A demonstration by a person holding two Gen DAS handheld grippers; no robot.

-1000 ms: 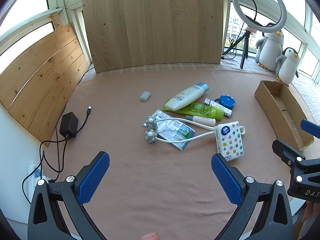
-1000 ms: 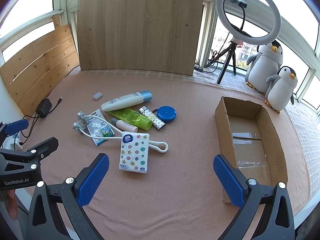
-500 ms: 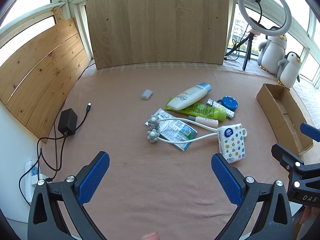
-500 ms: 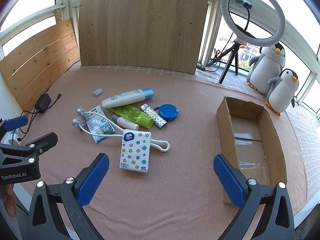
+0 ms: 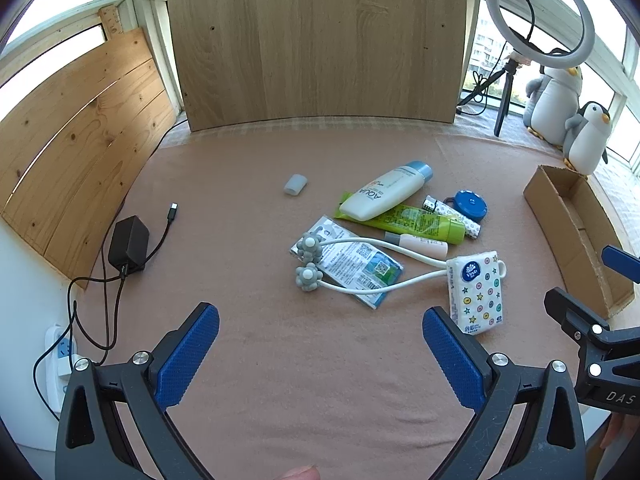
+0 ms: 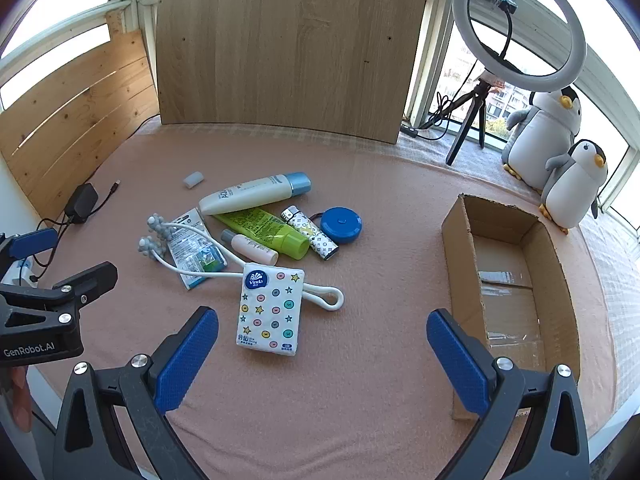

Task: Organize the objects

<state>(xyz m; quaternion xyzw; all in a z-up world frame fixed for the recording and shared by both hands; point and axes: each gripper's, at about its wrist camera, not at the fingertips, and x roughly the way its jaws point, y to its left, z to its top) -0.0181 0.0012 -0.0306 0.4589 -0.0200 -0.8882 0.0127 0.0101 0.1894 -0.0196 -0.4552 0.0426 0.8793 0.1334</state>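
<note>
A pile of small items lies mid-table: a white tissue pack with coloured dots, a white bottle with a blue cap, a green tube, a patterned lighter, a round blue case, a small pink-white tube, a white massager with grey heads and a foil packet. An open cardboard box stands to the right. My left gripper and right gripper are both open and empty, hovering short of the pile.
A small grey cap lies apart behind the pile. A black charger with cable and a power strip sit at the left edge. Wooden boards back the table. A ring light and two plush penguins stand at the right rear.
Both grippers have edged forward and slightly up, so the pile and box sit a little lower and nearer in view. Both stay open; no object has moved.
</note>
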